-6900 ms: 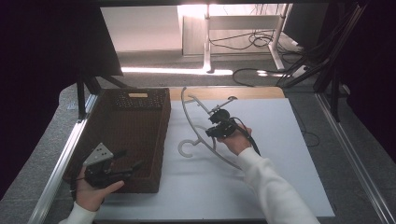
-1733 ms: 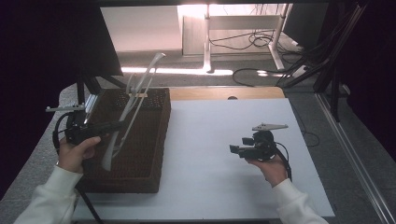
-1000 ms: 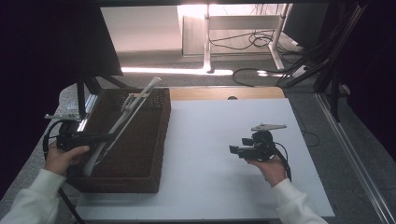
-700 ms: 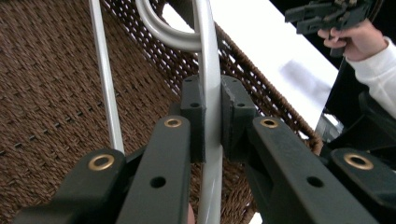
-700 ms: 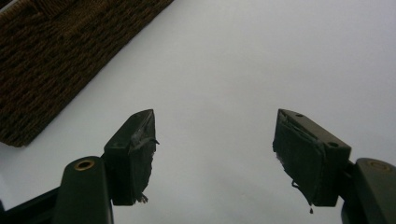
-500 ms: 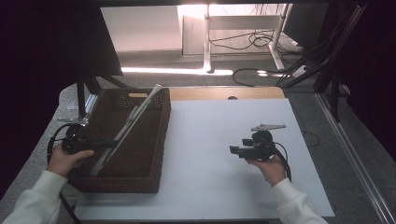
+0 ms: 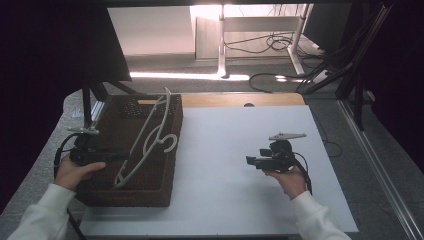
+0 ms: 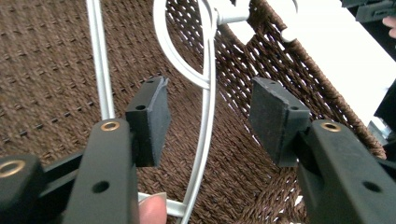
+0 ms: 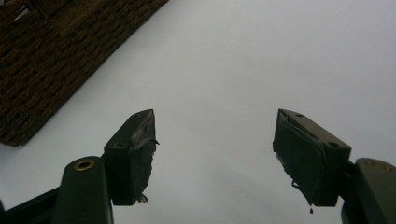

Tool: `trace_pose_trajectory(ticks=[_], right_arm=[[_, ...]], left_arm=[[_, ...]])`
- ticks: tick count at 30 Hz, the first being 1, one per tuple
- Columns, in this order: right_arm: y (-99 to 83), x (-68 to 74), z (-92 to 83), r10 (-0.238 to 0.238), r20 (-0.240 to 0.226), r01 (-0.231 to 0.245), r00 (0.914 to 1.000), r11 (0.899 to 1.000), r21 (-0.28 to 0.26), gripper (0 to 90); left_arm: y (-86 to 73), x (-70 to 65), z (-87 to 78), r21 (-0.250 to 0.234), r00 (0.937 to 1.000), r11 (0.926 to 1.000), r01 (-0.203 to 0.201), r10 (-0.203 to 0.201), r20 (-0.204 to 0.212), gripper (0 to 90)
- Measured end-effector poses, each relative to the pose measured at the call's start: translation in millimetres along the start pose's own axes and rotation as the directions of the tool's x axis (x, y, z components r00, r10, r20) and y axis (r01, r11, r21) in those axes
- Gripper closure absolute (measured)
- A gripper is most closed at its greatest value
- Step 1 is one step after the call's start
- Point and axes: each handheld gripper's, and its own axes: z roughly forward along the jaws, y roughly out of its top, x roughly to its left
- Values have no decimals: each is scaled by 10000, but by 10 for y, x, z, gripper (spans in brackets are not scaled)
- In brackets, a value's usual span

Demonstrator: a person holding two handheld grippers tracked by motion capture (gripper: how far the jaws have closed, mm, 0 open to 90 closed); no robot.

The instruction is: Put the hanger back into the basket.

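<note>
A white plastic hanger (image 7: 150, 135) lies slanted in the brown woven basket (image 7: 150, 196), its top end resting on the far rim and its hook curling over the right wall. At the basket's left side my left gripper (image 7: 117, 156) is open. In the left gripper view the hanger's arm (image 8: 205, 149) runs between the spread pads (image 8: 154, 119) of the left gripper (image 8: 208, 116), touching neither. My right gripper (image 7: 250, 161) hovers open over the white mat (image 7: 225, 200), well right of the basket. The right gripper (image 9: 215, 144) has nothing between its fingers.
The basket's side wall (image 9: 56, 60) stands at the upper left of the right gripper view. A wooden strip (image 7: 240, 100) borders the mat's far edge. Table legs and cables (image 7: 280, 45) lie on the floor beyond, and a dark frame post (image 7: 87, 107) rises by the basket's far left corner.
The hanger has come down from a raised, tilted pose to lie in the basket. My left hand sank and drew back toward the person. The right gripper stayed put.
</note>
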Motion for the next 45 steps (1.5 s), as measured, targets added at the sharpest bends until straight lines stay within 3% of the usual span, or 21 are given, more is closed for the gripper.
trace_pose_trajectory(ticks=[6, 14, 21, 26, 29, 32, 35, 38, 40, 42, 43, 45], right_arm=[[0, 5, 11, -31, 11, 31, 10000, 10000, 26, 307], [-1, 1, 14, -26, 10, 26, 10000, 10000, 29, 307], [-2, -2, 17, -30, 8, 29, 10000, 10000, 56, 307], [-2, -10, 12, -10, 14, 10, 10000, 10000, 51, 307], [-3, -12, 14, -6, 12, 6, 10000, 10000, 67, 307], [-3, -12, 19, -18, 10, 18, 10000, 10000, 73, 307], [-2, -13, 22, -7, 7, 7, 10000, 9999, 106, 307], [-2, -9, 33, 0, -9, 0, 10000, 9999, 110, 307], [-2, -8, 32, 1, -14, 0, 10000, 9999, 127, 307], [-2, -10, 29, -8, -18, 8, 10000, 9999, 119, 307], [-2, -12, 27, -3, -16, 3, 10000, 9999, 121, 307], [-2, -16, 25, 20, -1, -20, 10000, 9999, 102, 307]], left_arm=[[78, -104, 85, -165, 9993, 9995, -261, 265, 278, 433], [227, -216, 292, 357, 9968, 9962, -798, 797, 44, 445], [339, -198, 524, 1230, 9930, 9878, -958, 1033, -568, 476], [364, -184, 645, 1593, 9875, 9818, -1031, 1203, -1023, 529], [371, -189, 709, 1785, 9798, 9772, -1152, 1413, -1412, 558], [394, -194, 716, 1543, 9738, 9792, -1320, 1572, -1641, 592], [413, -213, 764, 1639, 9607, 9756, -1462, 1795, -2115, 624], [428, -229, 828, 1725, 9587, 9745, -1436, 1802, -2200, 654], [427, -260, 878, 1956, 9534, 9677, -1591, 2020, -2240, 700], [419, -296, 948, 2458, 9432, 9520, -1827, 2403, -2296, 759], [414, -317, 978, 2631, 9350, 9456, -1913, 2571, -2444, 784], [430, -341, 983, 2816, 9292, 9398, -1938, 2679, -2544, 790]])
